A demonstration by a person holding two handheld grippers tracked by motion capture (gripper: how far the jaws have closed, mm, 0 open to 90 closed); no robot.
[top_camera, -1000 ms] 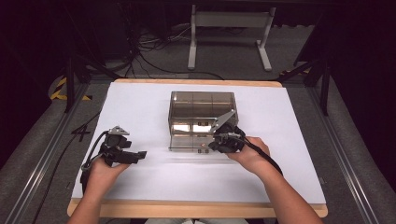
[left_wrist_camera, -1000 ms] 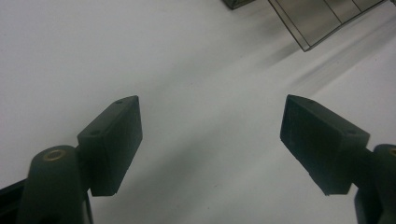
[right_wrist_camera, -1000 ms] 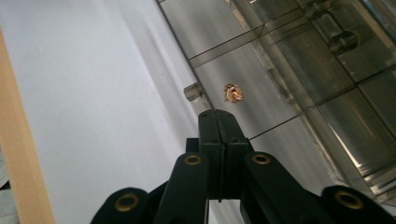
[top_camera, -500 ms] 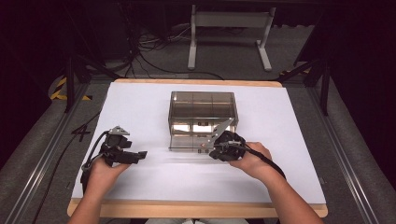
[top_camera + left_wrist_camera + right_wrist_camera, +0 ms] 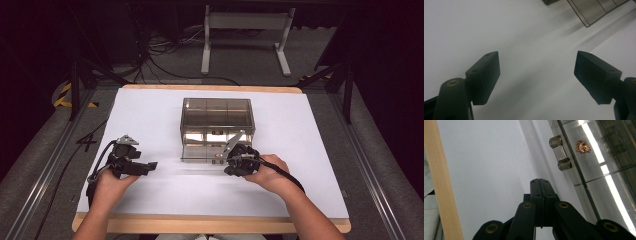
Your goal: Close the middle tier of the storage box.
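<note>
My left tongs (image 5: 150, 165) rest near the left edge of the worktop (image 5: 150, 115), on the white cover, and their jaws stand wide apart with nothing between them; in the left gripper view I see only the bare white surface between the two black pads (image 5: 485, 75), and a corner of the smoky clear box (image 5: 596, 10) far at the top right. My left hand (image 5: 107, 182) holds them low, close to the near edge. In the middle of the worktop, a little toward the far edge, stands the clear box (image 5: 217, 117), a brownish case with several compartments in its upper part and a drawer front at its near side. My right tongs (image 5: 231, 161) are just in front of this near side, at its right part, and their jaws are pressed together with nothing held in them; in the right gripper view the two pads meet flat against each other. In this same view the drawer handle (image 5: 560, 153), a small clear bar with two round ends, sits just beyond the closed tips, apart from them, and a small golden piece of jewellery (image 5: 582, 147) lies behind the clear wall. The wooden near edge (image 5: 441, 185) of the worktop runs along the left of that view.
</note>
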